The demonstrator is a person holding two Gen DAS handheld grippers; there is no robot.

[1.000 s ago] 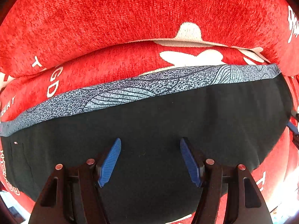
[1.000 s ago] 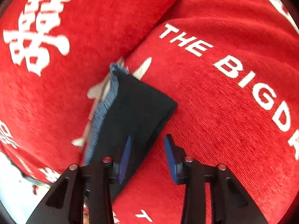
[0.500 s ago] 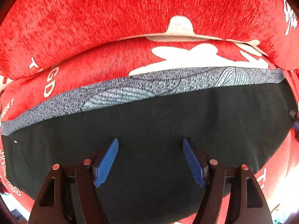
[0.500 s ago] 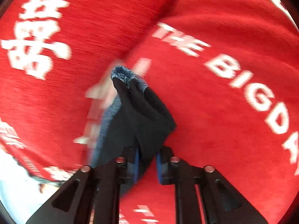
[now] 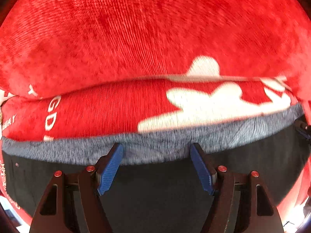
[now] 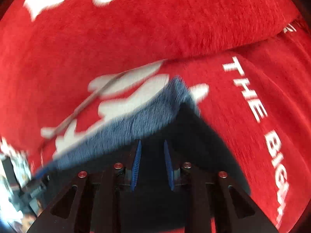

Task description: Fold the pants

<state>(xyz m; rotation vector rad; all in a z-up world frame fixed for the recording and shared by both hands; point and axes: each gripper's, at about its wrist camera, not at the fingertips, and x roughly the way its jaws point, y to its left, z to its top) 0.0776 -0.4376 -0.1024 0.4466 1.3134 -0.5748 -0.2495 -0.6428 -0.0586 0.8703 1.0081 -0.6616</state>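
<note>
On the red cushion (image 5: pixel 108 114), the black pants (image 5: pixel 155 190) lie flat with grey waistband (image 5: pixel 155 147) now beneath the left claw (image 5: pixel 156 167), jaws spread and opening; the right claw (image 6: pixel 152 167), earlier astride a corner, is closing, pinch unclear.

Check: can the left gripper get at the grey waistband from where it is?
Probably yes. The left gripper is over the pants, its jaws opening, its fingers astride the grey waistband. Nothing lies between them and it.
</note>
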